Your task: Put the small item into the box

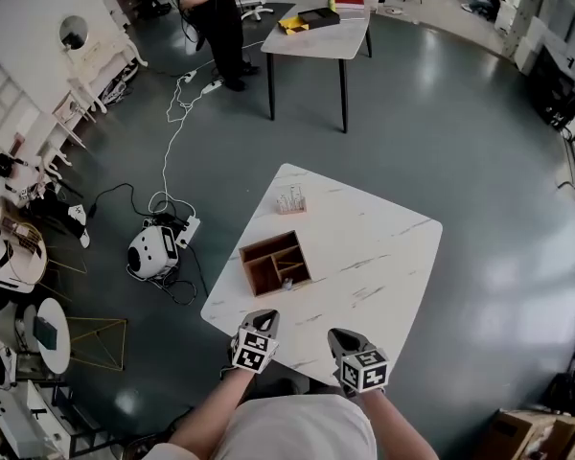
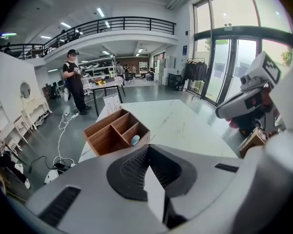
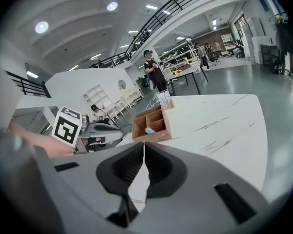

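A wooden box (image 1: 274, 262) with several compartments stands on the white marble table (image 1: 383, 247), toward its left side. A small pale blue item (image 1: 287, 282) lies in the box's near compartment; the same item shows in the left gripper view (image 2: 135, 140) and the right gripper view (image 3: 149, 129). My left gripper (image 1: 256, 338) hovers at the table's near edge, short of the box (image 2: 116, 130), its jaws shut with nothing between them. My right gripper (image 1: 359, 357) is beside it to the right, also shut and empty, well back from the box (image 3: 151, 125).
A small clear rack (image 1: 290, 200) stands on the table behind the box. On the floor to the left lie a round white device (image 1: 153, 250) and cables. Farther back are a second table (image 1: 316, 32) and a standing person (image 1: 220, 17).
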Available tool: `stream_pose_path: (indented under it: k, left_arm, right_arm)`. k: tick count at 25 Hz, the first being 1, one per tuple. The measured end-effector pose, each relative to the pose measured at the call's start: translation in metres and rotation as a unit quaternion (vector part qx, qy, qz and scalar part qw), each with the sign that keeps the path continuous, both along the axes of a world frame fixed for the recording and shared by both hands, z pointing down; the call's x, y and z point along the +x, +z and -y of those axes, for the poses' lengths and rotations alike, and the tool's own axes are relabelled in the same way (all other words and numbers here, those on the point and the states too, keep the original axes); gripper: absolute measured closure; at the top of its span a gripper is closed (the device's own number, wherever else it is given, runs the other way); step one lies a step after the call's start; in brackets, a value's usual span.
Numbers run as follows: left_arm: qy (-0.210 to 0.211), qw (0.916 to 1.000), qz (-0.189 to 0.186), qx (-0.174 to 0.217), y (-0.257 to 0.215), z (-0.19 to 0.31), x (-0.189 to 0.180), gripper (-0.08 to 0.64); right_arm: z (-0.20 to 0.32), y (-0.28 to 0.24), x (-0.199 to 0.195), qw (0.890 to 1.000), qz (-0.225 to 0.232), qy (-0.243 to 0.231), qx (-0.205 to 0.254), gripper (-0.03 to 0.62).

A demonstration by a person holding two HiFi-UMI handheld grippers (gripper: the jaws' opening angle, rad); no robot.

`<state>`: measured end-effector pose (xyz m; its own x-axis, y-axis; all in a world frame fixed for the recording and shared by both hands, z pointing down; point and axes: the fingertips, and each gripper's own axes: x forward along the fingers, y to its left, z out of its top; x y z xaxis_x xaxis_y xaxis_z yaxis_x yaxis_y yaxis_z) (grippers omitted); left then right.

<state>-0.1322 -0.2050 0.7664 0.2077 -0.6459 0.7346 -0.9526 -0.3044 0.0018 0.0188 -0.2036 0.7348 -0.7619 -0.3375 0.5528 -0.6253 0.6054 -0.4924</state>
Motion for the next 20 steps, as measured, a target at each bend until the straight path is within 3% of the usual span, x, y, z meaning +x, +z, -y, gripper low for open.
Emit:
stream_pose_path:
  k: [12, 17, 20]
  left_arm:
    - [-0.015, 0.9962, -0.063, 0.059, -0.039, -0.09, -0.008, 0.546]
    - [-0.051, 0.9886, -0.112, 0.087, -0.067, -0.128, -0.012, 0.547]
    - [-0.051, 0.985, -0.129, 0.103, -0.081, -0.148, -0.01, 0.546]
  right_arm:
    - [-0.094, -0.027, -0.006, 0.999, -0.022, 0.013, 0.04, 0.565]
    - [-0.122, -0.047, 0.005, 0.997, -0.027, 0.031, 0.066, 0.565]
    - [-0.138, -0.059, 0.012, 0.995, -0.026, 0.04, 0.086, 0.565]
